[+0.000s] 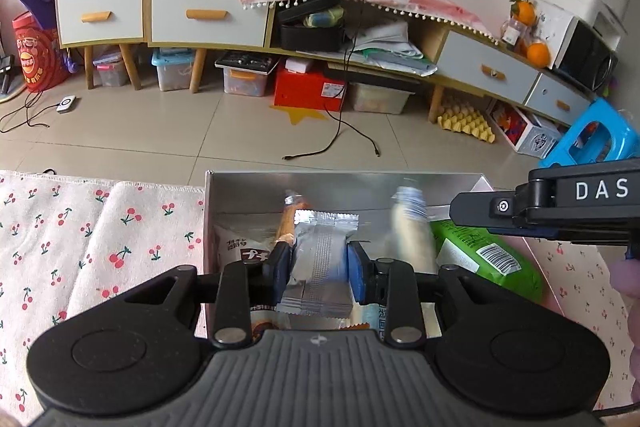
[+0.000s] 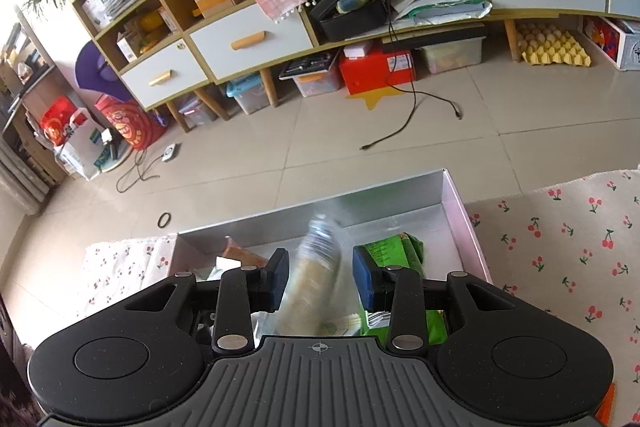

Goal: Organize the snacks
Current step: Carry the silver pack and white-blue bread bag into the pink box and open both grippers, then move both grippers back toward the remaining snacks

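My left gripper [image 1: 319, 265] is shut on a silver foil packet [image 1: 320, 247], pinched between its blue pads above the open silver box [image 1: 340, 187]. In the box lie a white packet [image 1: 236, 243], an orange packet [image 1: 294, 215] and a green packet [image 1: 480, 251]. My right gripper [image 2: 321, 281] holds a long clear-wrapped biscuit pack [image 2: 316, 267] over the same box [image 2: 452, 199], beside the green packet [image 2: 396, 251]. The biscuit pack [image 1: 410, 223] is blurred in both views. One finger [image 1: 480, 207] of the right gripper reaches in from the right.
The box sits on a cherry-print cloth [image 1: 100, 227] that runs on both sides of it [image 2: 560, 247]. Beyond the table edge is tiled floor with loose cables [image 1: 340, 143], a low cabinet [image 1: 208, 11] with storage bins under it, and a blue stool [image 1: 592, 143].
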Motion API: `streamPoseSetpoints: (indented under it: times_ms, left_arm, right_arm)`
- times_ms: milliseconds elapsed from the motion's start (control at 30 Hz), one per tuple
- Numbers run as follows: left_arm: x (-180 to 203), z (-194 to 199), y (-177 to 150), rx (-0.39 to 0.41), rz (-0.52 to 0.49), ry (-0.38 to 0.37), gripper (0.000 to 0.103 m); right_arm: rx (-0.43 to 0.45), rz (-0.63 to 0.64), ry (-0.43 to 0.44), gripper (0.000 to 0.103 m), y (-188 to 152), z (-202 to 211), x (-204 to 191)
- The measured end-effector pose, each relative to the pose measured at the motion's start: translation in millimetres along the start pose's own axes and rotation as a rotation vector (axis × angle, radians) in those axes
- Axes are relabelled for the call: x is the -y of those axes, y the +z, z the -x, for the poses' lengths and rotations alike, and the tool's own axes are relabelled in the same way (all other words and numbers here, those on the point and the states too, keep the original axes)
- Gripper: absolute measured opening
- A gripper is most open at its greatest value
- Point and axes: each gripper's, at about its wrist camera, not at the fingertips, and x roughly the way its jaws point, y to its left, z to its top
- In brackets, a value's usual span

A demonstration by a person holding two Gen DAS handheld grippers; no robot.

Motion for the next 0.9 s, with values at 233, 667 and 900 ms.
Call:
streamPoseSetpoints:
  times_ms: [233,667,900]
  left_arm:
    - [3,6,0,-0.004,-0.018,0.008,0.049]
    - [21,50,-15,-0.01,-0.066,0.014,0.073]
    - [27,75,-28,-0.026,-0.075,-0.001,0.08]
  right_arm:
    - [-0.007,-0.008,-0.002,0.043,0,10,3]
    - [-0.004,0.0,-0.025,0.068,-23,64,0]
    - [-0.01,0.021,-0.031,0.072,-45,96,-7]
